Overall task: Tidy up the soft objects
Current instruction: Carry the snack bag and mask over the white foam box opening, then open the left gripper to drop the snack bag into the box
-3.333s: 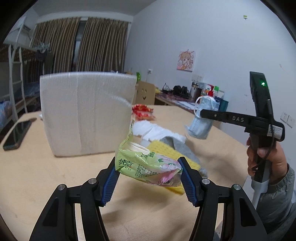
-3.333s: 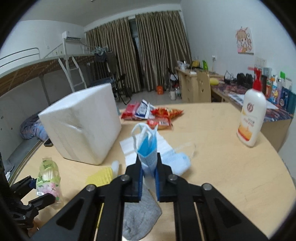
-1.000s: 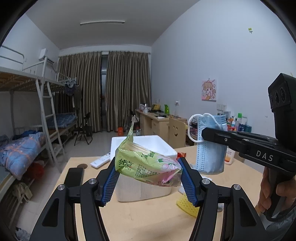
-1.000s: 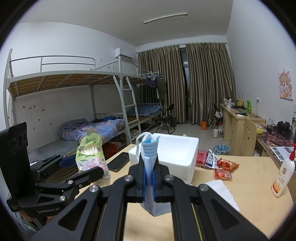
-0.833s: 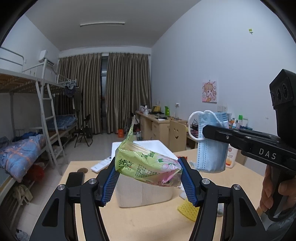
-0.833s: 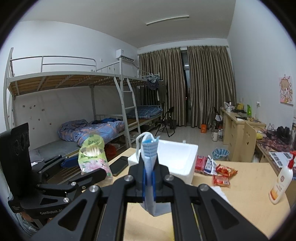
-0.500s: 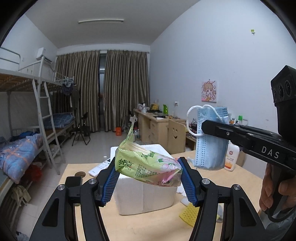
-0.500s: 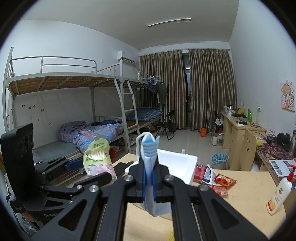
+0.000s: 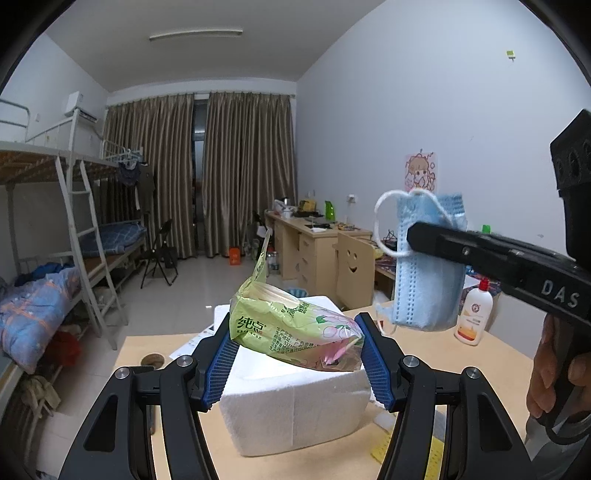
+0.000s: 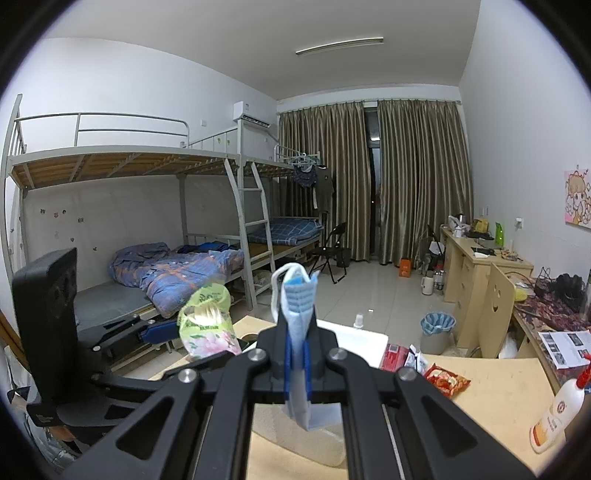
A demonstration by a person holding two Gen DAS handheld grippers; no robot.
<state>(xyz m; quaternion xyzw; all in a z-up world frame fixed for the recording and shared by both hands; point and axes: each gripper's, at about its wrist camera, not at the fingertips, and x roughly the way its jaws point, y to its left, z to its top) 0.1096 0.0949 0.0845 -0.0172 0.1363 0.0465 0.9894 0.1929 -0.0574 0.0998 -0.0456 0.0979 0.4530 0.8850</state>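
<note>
A foam box (image 9: 295,398) sits on the table (image 9: 491,354); snack packets (image 10: 445,380) lie right of it, a lotion bottle (image 9: 474,317) farther right.

A ceiling tube (image 9: 196,34) lights the room evenly and coolly; shadows are soft; focus is sharp; fisheye edges bend and vignette black.

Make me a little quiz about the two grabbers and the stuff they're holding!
1. True or false: the left gripper holds a green tissue pack.
2. What does the right gripper pinch? A) sock B) blue face mask C) bottle
3. Fill in: below both held things sits a white foam ____.

Key: 1 true; 2 B; 3 box
</note>
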